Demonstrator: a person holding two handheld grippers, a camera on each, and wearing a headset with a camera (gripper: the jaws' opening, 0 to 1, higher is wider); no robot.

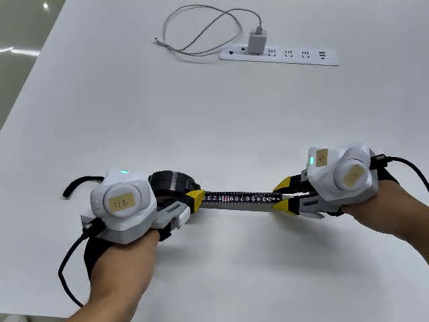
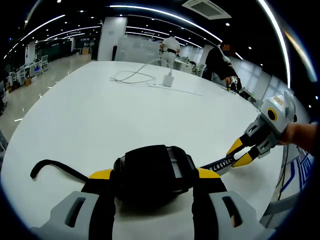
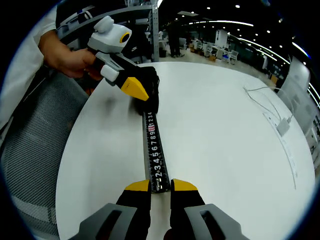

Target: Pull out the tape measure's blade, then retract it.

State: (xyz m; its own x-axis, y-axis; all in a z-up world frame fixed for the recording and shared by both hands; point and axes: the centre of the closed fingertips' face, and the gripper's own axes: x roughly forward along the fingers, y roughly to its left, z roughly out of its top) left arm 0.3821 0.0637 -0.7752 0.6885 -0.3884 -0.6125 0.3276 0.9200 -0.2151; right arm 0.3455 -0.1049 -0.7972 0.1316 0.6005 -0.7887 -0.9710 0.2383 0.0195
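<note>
The tape measure's case (image 1: 173, 182) sits on the white desk (image 1: 201, 114), near its front edge. It is clamped between the jaws of the left gripper (image 2: 155, 175), whose yellow tips press on either side of the black housing. That hold looks meant to anchor the case so it cannot slide when the tape is drawn. Across from it, the right gripper (image 1: 282, 194) has its jaws pressed together on the free end of the blade (image 1: 238, 198), pinching it right at the tip, as its own view shows plainly. Between the two the blade runs in a short straight stretch close to the desk surface, printed numbers facing up. I'd judge only a little length is out, though I can't tell from here whether it is going out or coming back. The grippers face each other along one line, which should hold the blade flat rather than twisted. A black strap (image 1: 77, 184) trails on the desk beside the left gripper. A power strip (image 1: 278, 54) with a charger (image 1: 257, 41) and a looped cable (image 1: 198, 30) lies at the far side, well apart from the work.
</note>
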